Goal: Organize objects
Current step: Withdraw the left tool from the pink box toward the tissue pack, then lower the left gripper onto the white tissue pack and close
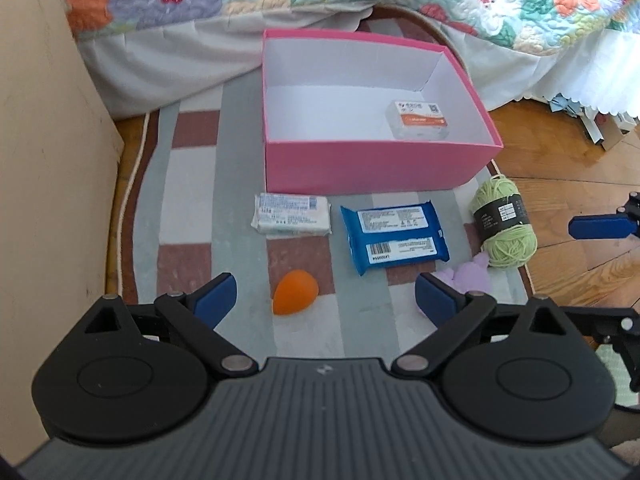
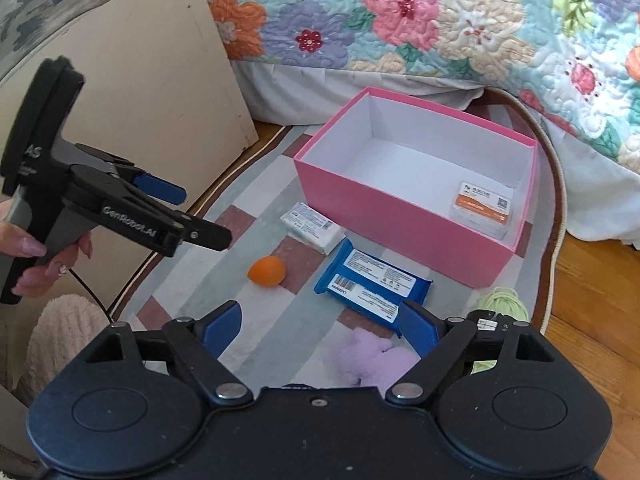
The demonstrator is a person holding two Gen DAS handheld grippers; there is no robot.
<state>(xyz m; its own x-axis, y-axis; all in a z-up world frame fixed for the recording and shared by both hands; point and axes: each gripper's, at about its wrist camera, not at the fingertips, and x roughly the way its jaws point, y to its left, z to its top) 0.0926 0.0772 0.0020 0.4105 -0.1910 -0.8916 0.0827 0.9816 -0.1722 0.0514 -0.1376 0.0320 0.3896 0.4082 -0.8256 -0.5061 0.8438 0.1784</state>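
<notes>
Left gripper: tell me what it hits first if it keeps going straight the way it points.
Probably the orange egg. The left gripper is open, and the egg lies on the rug between its fingers, slightly left of centre. Beyond it sits the blue pack. Depth is unclear; the gripper may be above the egg.

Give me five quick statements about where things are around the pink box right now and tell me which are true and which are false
1. The pink box holds one item, a clear case with an orange label. True.
2. The blue wipes pack lies inside the box. False: it lies on the rug in front of the box.
3. The orange egg-shaped sponge sits on the rug, outside the box. True.
4. The left gripper is clamped on the white packet. False: its jaws are open and empty.
5. The green yarn ball rests by the box's left corner. False: it rests near the right front corner.
</notes>
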